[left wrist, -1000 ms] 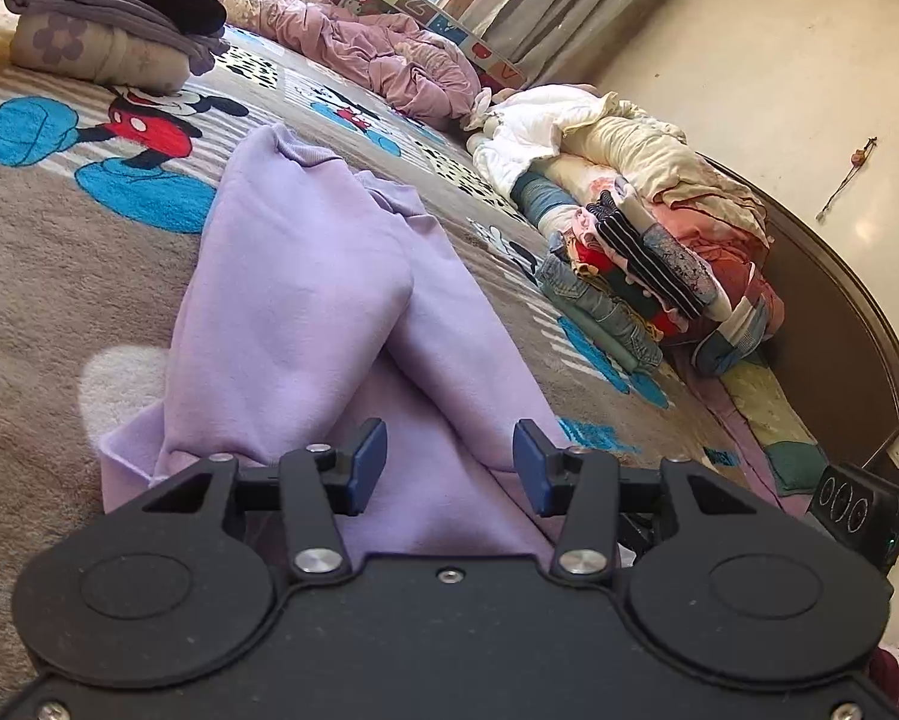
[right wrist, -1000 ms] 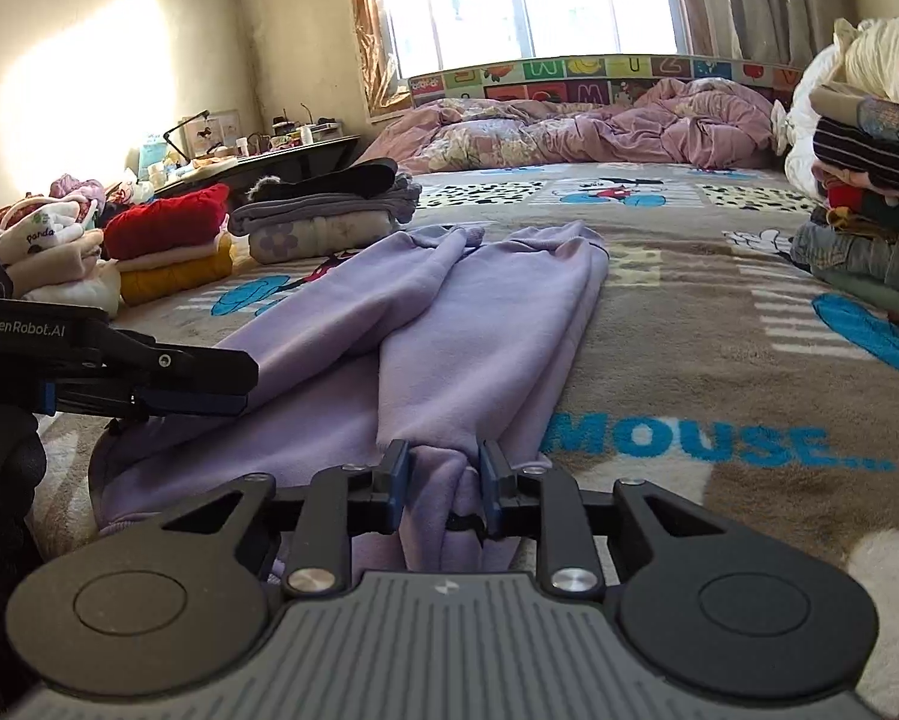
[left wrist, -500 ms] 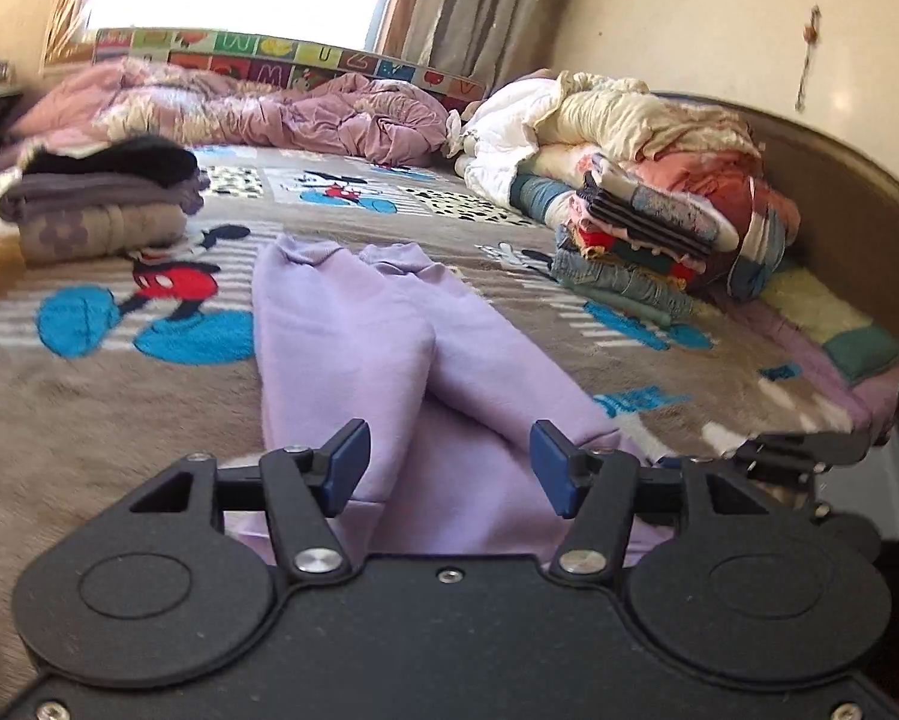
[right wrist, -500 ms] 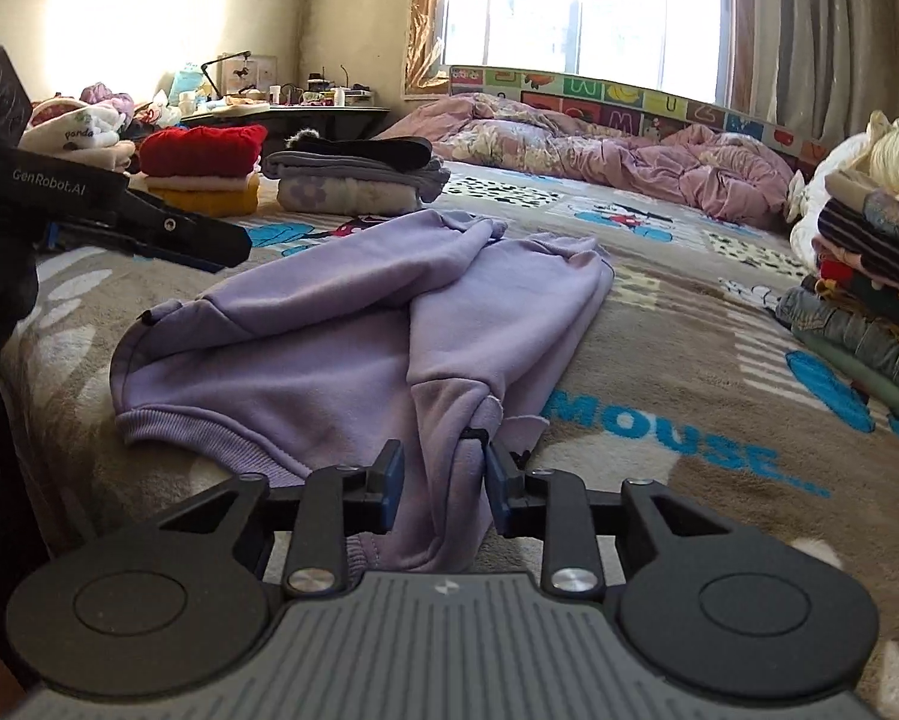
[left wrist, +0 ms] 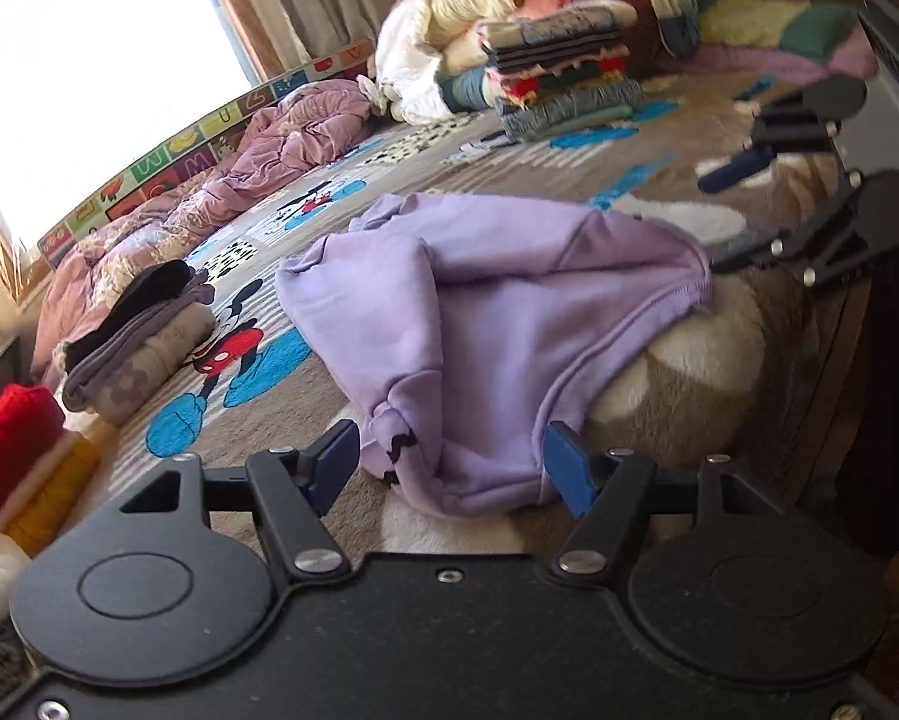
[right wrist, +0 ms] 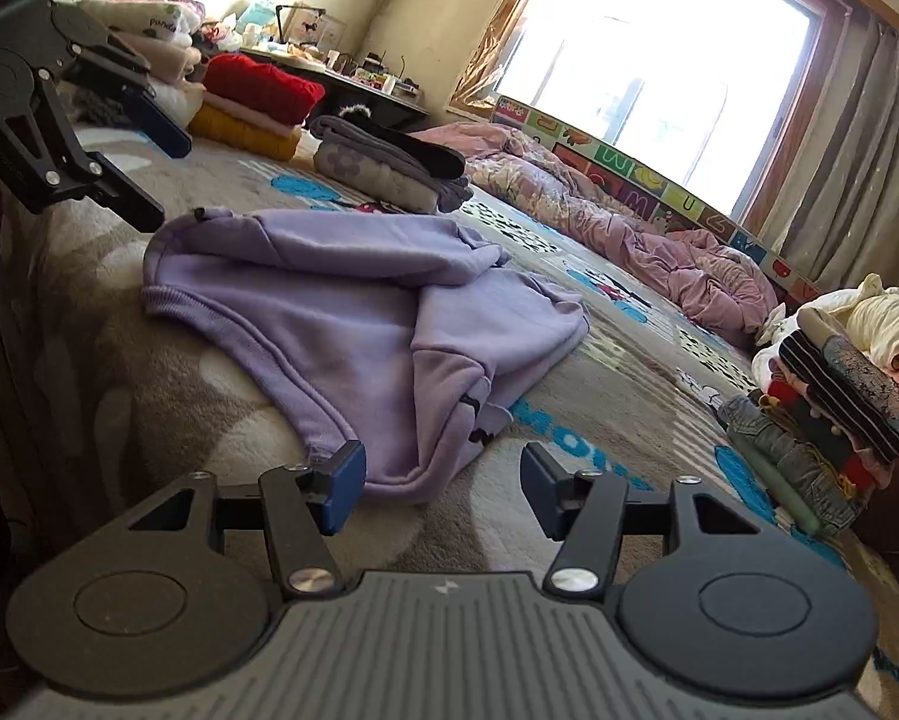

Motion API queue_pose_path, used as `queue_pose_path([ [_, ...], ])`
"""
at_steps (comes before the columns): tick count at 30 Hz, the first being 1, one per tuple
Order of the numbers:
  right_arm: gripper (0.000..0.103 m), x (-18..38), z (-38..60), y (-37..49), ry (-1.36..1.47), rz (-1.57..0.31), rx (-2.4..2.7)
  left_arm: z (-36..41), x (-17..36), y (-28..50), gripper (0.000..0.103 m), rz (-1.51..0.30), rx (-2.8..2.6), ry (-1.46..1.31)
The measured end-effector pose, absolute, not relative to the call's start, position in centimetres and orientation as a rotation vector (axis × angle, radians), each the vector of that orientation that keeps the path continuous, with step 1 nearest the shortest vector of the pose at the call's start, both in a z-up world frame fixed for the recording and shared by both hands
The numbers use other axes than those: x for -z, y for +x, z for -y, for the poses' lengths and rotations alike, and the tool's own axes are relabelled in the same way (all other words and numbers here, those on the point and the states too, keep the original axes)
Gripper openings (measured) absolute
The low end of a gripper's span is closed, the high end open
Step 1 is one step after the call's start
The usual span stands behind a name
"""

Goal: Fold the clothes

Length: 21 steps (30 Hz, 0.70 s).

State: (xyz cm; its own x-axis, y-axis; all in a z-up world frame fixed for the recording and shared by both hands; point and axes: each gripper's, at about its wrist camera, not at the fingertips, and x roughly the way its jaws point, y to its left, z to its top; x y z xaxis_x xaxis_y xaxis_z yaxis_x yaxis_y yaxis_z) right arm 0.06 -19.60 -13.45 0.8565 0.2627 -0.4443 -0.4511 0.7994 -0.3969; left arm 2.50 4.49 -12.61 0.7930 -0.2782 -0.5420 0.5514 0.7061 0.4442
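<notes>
A lilac sweatshirt (left wrist: 497, 306) lies partly folded on the patterned blanket (left wrist: 257, 396) at the bed's near edge; it also shows in the right wrist view (right wrist: 341, 300). My left gripper (left wrist: 449, 468) is open, its fingers either side of the garment's near left corner. My right gripper (right wrist: 443, 486) is open and empty, just short of the garment's near right corner. Each gripper shows in the other's view: the right one (left wrist: 743, 210) at the garment's right edge, the left one (right wrist: 143, 168) at its left edge.
A folded grey and black stack (left wrist: 143, 342) and red and yellow folded items (left wrist: 23, 456) lie at the left. A tall pile of folded clothes (right wrist: 833, 414) stands at the right. A crumpled pink quilt (right wrist: 641, 228) lies below the window.
My right gripper has let go of the lilac fabric and opened. Both grippers have swung outward to the garment's near corners, and the left jaws have widened.
</notes>
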Motion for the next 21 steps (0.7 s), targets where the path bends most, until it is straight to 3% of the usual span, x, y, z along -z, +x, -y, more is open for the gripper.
queue_pose_path([
  [6, 0.057, 15.4, 18.7, 0.7, -0.593, -0.454, -0.39, -3.1, 17.0, 2.3, 0.068, -0.474, 0.402, 0.919],
  [14, 0.057, 16.4, 17.9, 1.4, -0.621, -0.376, -0.392, -3.0, 17.5, 4.7, 0.068, -0.388, 0.379, 0.805],
  [16, 0.057, 16.6, 17.8, 1.4, -0.634, -0.357, -0.388, -3.1, 17.3, 5.2, 0.062, -0.377, 0.374, 0.764],
  [18, 0.057, 16.7, 17.7, 1.3, -0.648, -0.334, -0.388, -3.1, 17.2, 5.4, 0.05, -0.363, 0.366, 0.738],
  [21, 0.052, 17.1, 17.6, 1.1, -0.694, -0.279, -0.395, -3.0, 17.3, 5.3, 0.049, -0.361, 0.363, 0.728],
])
